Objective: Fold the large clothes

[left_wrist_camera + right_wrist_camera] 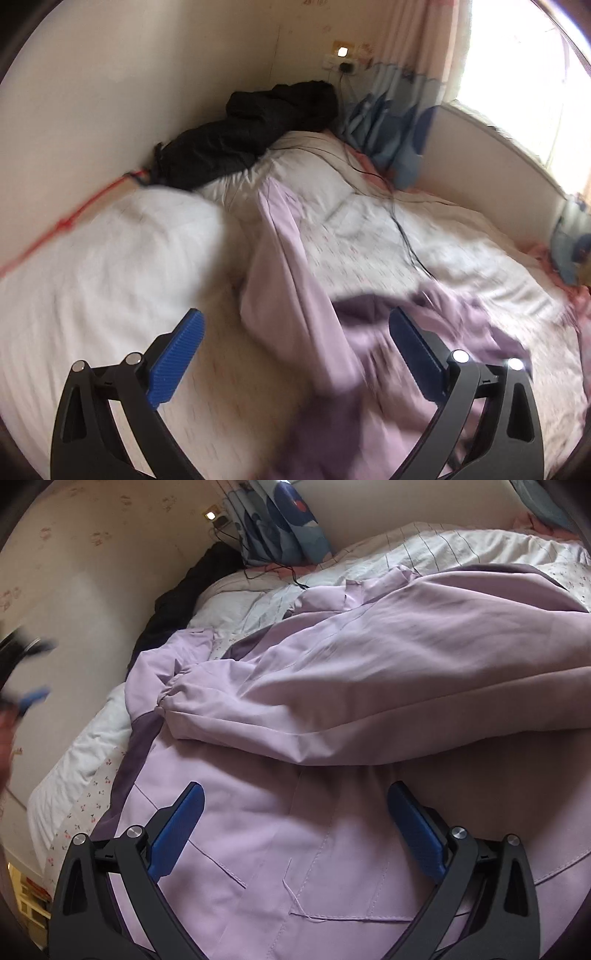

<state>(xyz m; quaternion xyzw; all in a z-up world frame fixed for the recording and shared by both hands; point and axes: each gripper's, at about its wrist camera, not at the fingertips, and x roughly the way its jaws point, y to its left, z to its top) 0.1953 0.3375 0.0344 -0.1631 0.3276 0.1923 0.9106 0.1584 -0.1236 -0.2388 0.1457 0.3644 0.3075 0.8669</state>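
A large lilac garment [351, 664] with darker purple trim lies rumpled on the bed, one elastic-cuffed sleeve [173, 698] folded across its body. My right gripper [295, 794] hovers just above its smooth front panel, jaws wide open with nothing between the blue pads [177, 830]. In the left wrist view the same garment [295, 288] trails in a blurred strip across the white quilt. My left gripper [295, 325] is open above the bed, clear of the cloth, with blue pads [177, 358] wide apart. The left gripper [33, 698] also shows as a blur at the right wrist view's left edge.
A white quilt [92, 266] with small cherry print covers the bed. A black jacket [240, 136] is heaped in the far corner against the wall. A blue patterned pillow [391, 129] leans at the headboard. A black cable [402, 236] runs from the wall socket over the quilt.
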